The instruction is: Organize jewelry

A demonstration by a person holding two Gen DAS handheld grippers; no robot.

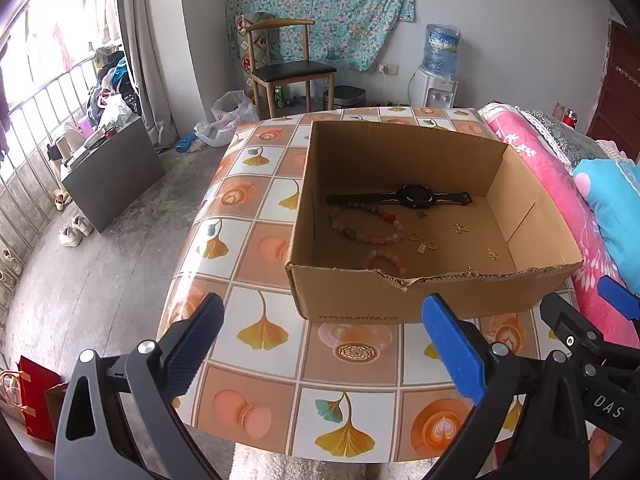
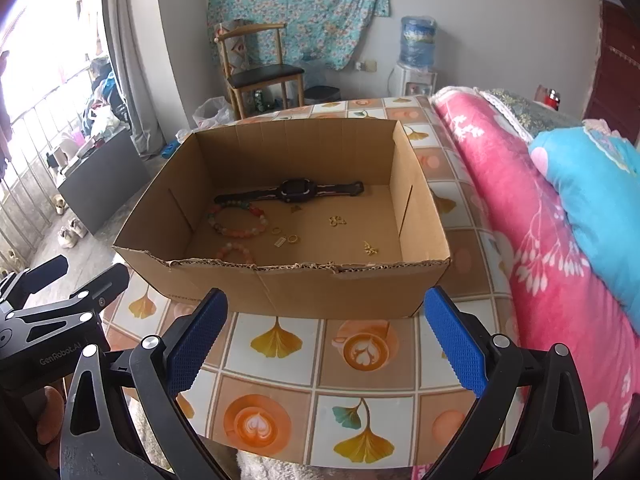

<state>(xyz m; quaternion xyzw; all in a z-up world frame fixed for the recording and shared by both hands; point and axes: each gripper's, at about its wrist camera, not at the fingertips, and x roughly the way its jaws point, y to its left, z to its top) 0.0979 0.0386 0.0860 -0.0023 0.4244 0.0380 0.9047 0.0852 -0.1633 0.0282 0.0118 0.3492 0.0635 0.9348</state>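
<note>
An open brown cardboard box (image 1: pixel 424 292) sits on the tile-patterned surface (image 1: pixel 264 332), holding a black wristwatch (image 1: pixel 414 196), pink beaded bracelets (image 1: pixel 366 228) and small gold trinkets (image 1: pixel 432 245). The left hand-held gripper (image 1: pixel 324 344) and right hand-held gripper (image 2: pixel 326 340) hover just before the box's near wall, both spread wide and empty.

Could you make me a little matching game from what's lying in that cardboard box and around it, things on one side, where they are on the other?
Things:
1. black watch
2. larger bead bracelet
3. water bottle
4. blue pillow

Places:
A. on the pink bedding
B. on the dispenser by the far wall
C. along the box's far side
D. just in front of the watch's strap

Pairs: 1-C, 2-D, 3-B, 4-A
</note>
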